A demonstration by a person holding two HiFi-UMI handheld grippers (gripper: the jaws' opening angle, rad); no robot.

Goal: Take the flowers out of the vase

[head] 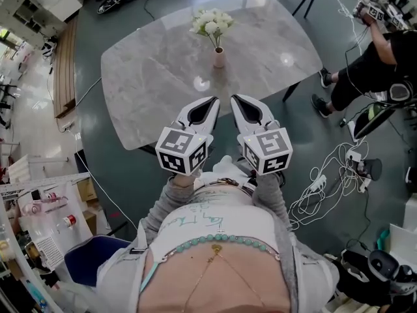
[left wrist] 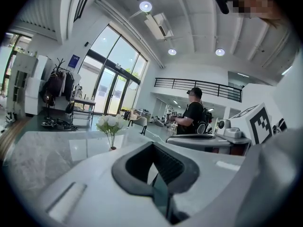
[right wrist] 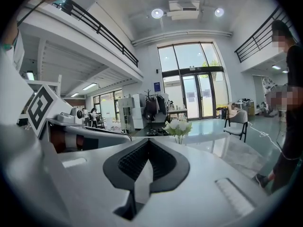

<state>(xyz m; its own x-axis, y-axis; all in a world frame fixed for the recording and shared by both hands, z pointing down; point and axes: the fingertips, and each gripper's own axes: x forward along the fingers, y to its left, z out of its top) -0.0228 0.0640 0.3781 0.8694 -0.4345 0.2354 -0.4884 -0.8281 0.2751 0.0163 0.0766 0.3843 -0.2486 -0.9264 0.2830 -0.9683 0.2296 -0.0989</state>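
Item: bunch of white flowers (head: 212, 22), which stood in a small pink ceramic vase (head: 219, 57), upper centre of frame, on the grey marble worktop (head: 150, 77). My left gripper (head: 212, 100) and right gripper (head: 235, 99) hung mid-frame, fingers closed on nothing, well short of it. Risk I judged: pulling the stems slantwise could tip the light vase.

One vase (head: 219, 57), one table (head: 156, 70), two claws (head: 213, 100) (head: 235, 98)

Rig: left gripper (head: 210, 103) and right gripper (head: 238, 102), both glossy white plastic two-jaw shells with black ribbed rubber pads (right wrist: 133, 161). Each carries a white cube with black square markers (head: 183, 150). Operator wears grey knit sleeves (head: 164, 204), a white top with teal scrawl print (head: 202, 222) and a turquoise bead chain (head: 218, 241).
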